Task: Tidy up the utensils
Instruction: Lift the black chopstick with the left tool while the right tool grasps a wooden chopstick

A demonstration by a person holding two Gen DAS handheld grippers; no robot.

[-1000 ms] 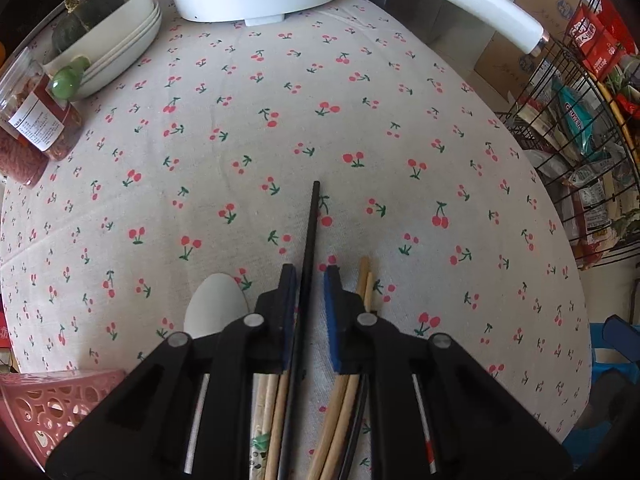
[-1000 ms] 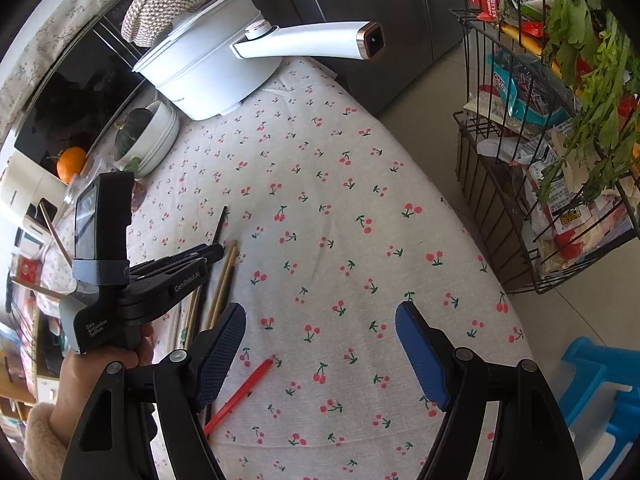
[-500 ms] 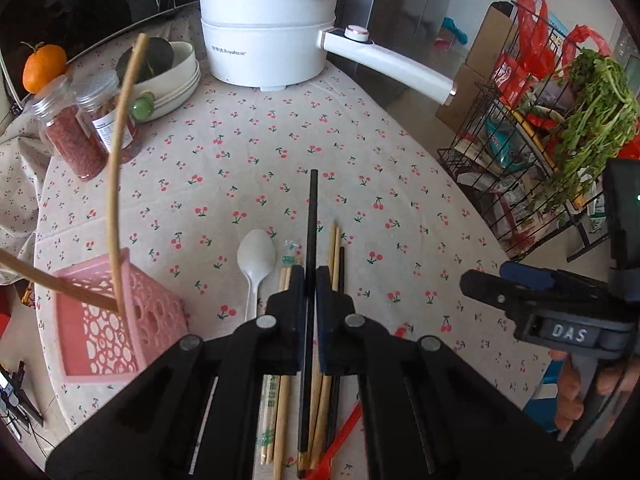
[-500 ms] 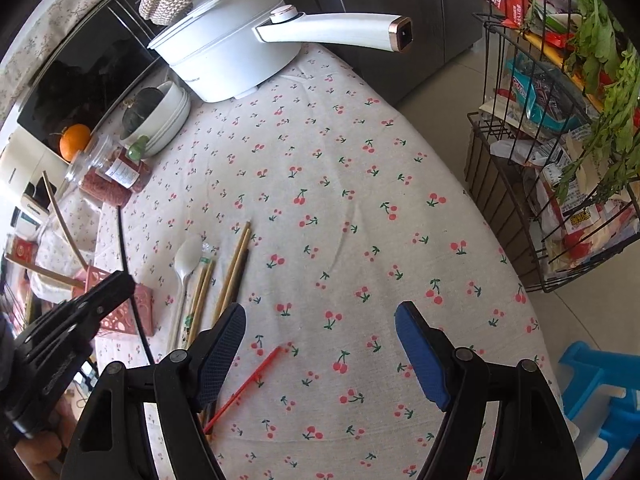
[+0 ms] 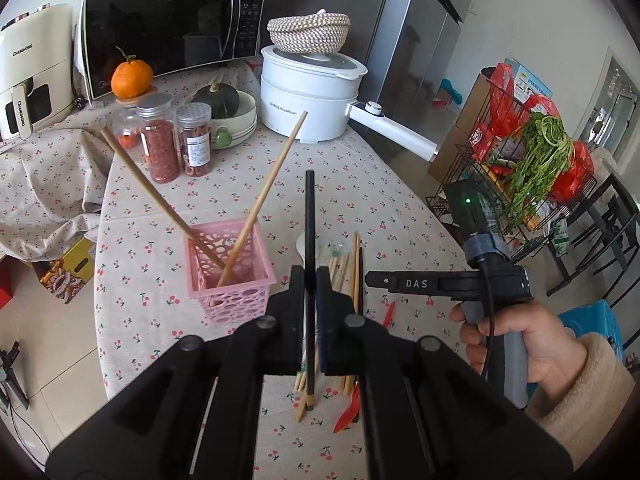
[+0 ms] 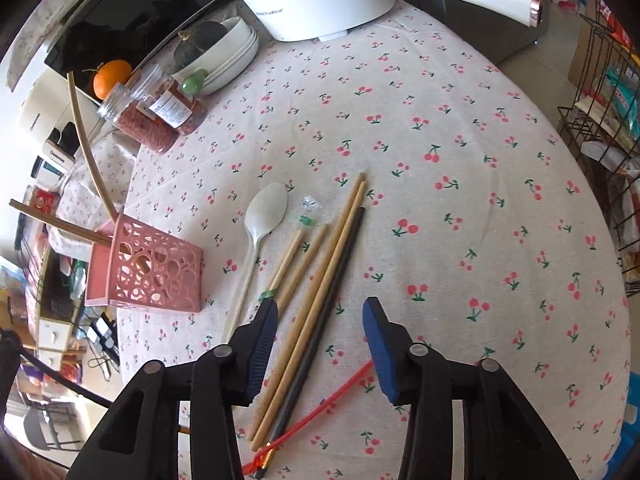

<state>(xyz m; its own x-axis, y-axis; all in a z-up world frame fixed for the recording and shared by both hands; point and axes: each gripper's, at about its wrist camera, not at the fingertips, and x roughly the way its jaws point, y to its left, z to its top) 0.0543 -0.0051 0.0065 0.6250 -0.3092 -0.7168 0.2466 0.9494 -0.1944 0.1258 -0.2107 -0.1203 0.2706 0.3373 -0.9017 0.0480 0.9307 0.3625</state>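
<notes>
left gripper (image 5: 309, 280) jaws clamped, right gripper (image 6: 320, 344) jaws apart

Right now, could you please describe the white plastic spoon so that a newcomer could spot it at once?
Start at the cherry-print tablecloth and find the pink perforated plastic basket. Just right of that basket, in the right wrist view, lies a row of long utensils. The white plastic spoon is the nearest to it: the only one with a rounded bowl, beside the straight bamboo chopsticks.

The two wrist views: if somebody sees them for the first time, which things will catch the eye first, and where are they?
In the left wrist view, the left gripper holds a black chopstick upright, just right of the pink basket with two wooden chopsticks leaning in it. In the right wrist view, the open right gripper hovers over loose chopsticks on the cherry tablecloth, a white spoon beside them.
</notes>
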